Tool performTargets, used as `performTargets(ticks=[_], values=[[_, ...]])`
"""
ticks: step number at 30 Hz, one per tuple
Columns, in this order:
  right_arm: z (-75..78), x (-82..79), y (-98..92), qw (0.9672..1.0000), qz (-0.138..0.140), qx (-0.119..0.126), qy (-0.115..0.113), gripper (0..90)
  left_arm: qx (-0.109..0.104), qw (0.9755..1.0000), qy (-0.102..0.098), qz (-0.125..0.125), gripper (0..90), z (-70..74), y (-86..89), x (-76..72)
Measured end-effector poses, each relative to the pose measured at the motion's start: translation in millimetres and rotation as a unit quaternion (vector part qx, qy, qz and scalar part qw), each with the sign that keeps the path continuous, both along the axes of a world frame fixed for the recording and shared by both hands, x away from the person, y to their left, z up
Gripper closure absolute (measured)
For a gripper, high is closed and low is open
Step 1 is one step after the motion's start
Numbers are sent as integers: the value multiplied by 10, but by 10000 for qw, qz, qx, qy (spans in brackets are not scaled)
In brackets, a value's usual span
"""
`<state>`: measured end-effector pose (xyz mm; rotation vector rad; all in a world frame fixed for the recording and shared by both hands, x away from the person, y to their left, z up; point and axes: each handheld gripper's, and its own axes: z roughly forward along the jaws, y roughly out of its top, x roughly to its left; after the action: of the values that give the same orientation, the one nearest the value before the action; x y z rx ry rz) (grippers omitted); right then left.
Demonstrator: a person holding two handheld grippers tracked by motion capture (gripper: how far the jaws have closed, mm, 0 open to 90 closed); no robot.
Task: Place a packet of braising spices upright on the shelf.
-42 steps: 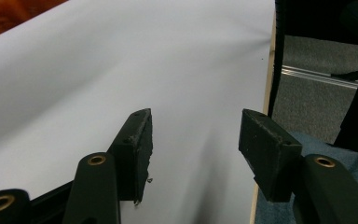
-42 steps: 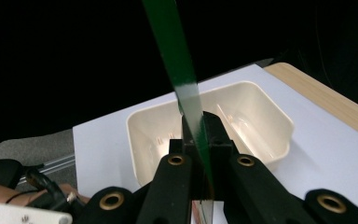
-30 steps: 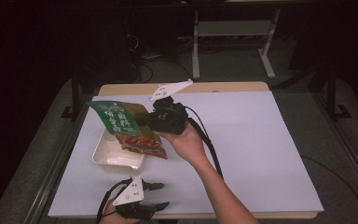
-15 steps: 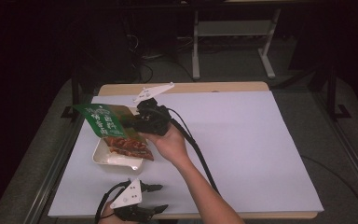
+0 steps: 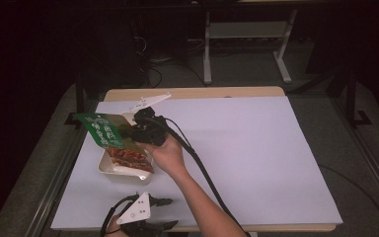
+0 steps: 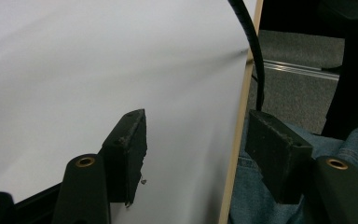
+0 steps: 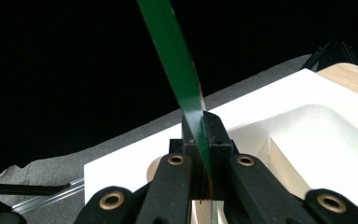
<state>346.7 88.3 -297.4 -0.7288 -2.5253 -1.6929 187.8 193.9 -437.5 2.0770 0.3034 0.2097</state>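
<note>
Care suits lowering the green snack pouch, clamped in the right gripper, flat into the white tray at left of centre, while the left gripper rests open.

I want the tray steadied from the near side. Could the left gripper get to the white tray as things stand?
Probably yes: the left gripper sits open at the table's near edge, and bare white tabletop lies between it and the white tray.

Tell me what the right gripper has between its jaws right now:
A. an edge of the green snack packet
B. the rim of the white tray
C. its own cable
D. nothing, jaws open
A: the right gripper has its jaws clamped on the thin edge of the green snack packet, held over the white tray.
</note>
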Motion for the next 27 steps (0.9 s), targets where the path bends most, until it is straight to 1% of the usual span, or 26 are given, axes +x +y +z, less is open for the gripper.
performTargets(ticks=[3, 6, 8, 10, 12, 14, 17, 18, 20, 21, 22, 24, 27], values=[[-50, 16, 19, 9999, -93, 11, 43, 896, 21, 10000, -45, -6, 384, -15, -8, -7], [-73, 27, 15, 9998, -201, 65, 3, 896, 54, 10000, -51, -35, 380, -26, -19, -9], [-83, 37, 19, 9997, -212, 79, 8, 895, 76, 9999, -66, -46, 380, -31, -27, -9], [-93, 40, 32, 9997, -245, -17, -70, 892, 137, 9998, -124, -75, 380, -26, -19, -1], [-111, 47, 53, 9994, -260, -191, -123, 883, 123, 9999, -107, -56, 379, -26, -18, -2], [-137, 57, 76, 9991, -227, -313, -151, 874, 117, 9999, -110, -50, 380, -24, -15, 1], [-141, 61, 82, 9988, -239, -376, -189, 845, 58, 10000, -65, 0, 380, -19, -1, 6], [-142, 68, 82, 9988, -201, -426, -158, 831, 46, 10000, -49, 19, 379, -18, 4, 7], [-154, 83, 85, 9981, -139, -575, -192, 782, 57, 10000, -49, 23, 379, -17, 12, 16], [-162, 88, 94, 9975, -71, -683, -158, 746, 58, 10000, -46, 21, 378, -17, 11, 16], [-175, 94, 105, 9965, -25, -816, -151, 743, 57, 10000, -41, 19, 378, -17, 7, 14], [-213, 101, 135, 9933, 41, -1126, -251, 730, 18, 10000, -35, 4, 379, -21, -6, 10], [-276, 118, 204, 9885, 181, -1486, -213, 739, 49, 10000, -56, -23, 379, -19, -14, 4]])
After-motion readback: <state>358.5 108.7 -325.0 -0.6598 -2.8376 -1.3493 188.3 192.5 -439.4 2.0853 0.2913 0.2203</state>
